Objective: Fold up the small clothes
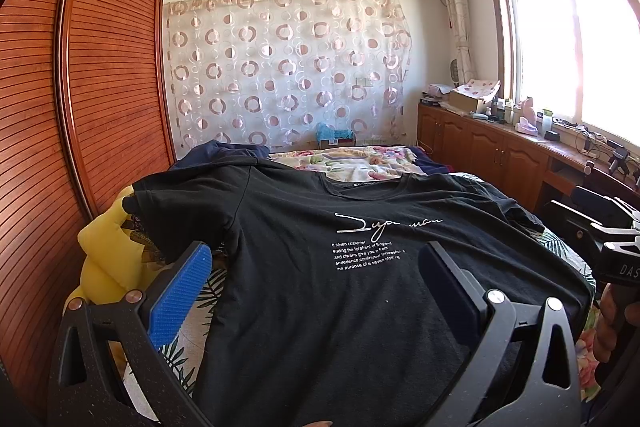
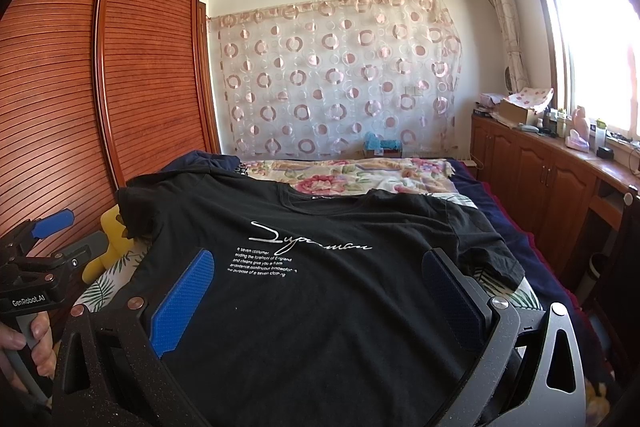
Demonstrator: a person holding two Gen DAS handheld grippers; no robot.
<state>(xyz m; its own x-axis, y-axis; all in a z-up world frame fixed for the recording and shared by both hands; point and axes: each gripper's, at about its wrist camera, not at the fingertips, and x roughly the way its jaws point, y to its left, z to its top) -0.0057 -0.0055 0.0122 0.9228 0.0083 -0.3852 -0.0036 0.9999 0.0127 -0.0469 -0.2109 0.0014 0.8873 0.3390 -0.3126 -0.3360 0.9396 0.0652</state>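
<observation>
Shirt (image 1: 320,267) lies spread face up on the bed (image 1: 560,251), collar toward the far edge, white lettering showing across the chest. Seen from the left wrist, the left gripper (image 1: 316,287) hovers above the shirt's near hem with its fingers apart and nothing between them; its left pad (image 1: 180,295) hangs past the shirt's left edge, over the leaf-print sheet. A yellow cushion (image 1: 104,247) sits off the bed's left edge, beneath the left sleeve. At the right border the right gripper (image 1: 612,243) shows, held in a hand.

From the right wrist, the right gripper (image 2: 320,303) is likewise spread wide and empty above the lower half of the shirt, nearer its right sleeve. The left gripper (image 2: 44,259) appears at the bed's left edge.

Folding has apparently not begun. A clean first fold likely calls for each gripper to pinch one layer pair at a side edge, shoulder and hem, lifting evenly so the cloth carries over without bunching or dragging the sheet.
</observation>
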